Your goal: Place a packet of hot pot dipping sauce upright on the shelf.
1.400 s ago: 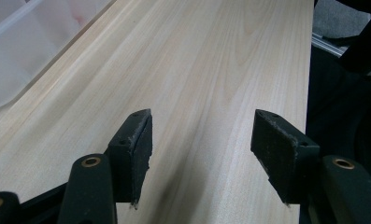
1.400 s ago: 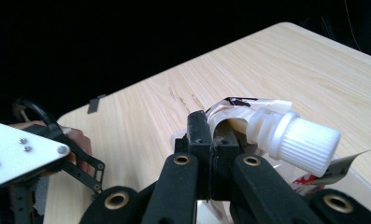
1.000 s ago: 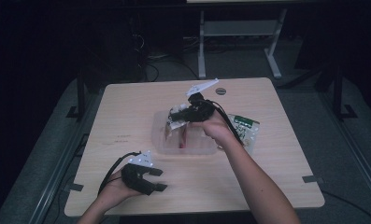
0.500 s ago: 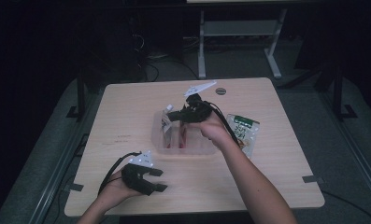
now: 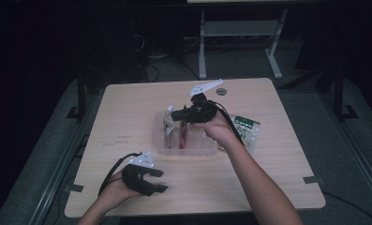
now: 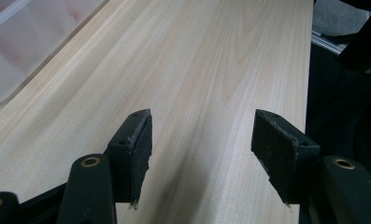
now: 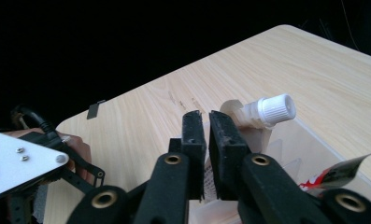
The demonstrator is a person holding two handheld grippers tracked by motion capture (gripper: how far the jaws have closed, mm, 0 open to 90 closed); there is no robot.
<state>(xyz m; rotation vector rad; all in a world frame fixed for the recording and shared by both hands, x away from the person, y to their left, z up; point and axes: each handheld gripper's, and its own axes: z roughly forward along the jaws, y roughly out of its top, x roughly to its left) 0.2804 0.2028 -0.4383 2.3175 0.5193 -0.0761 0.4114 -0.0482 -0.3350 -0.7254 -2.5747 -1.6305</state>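
At the table's near left edge, the left gripper (image 5: 158, 180) rests on the wooden table (image 5: 127, 117), jaws wide apart and empty. Mid-table, the right gripper (image 5: 173, 114) is clamped on the upper edge of a spouted pouch (image 7: 248, 122) with a white screw cap (image 7: 276, 108), held over the clear plastic bin (image 5: 186, 149). The thin, flexible pouch could slip from so narrow a pinch and fall askew. Further packets, seemingly red-printed, stand inside; a green-and-white bag (image 5: 246, 130) lies just right of the bin.
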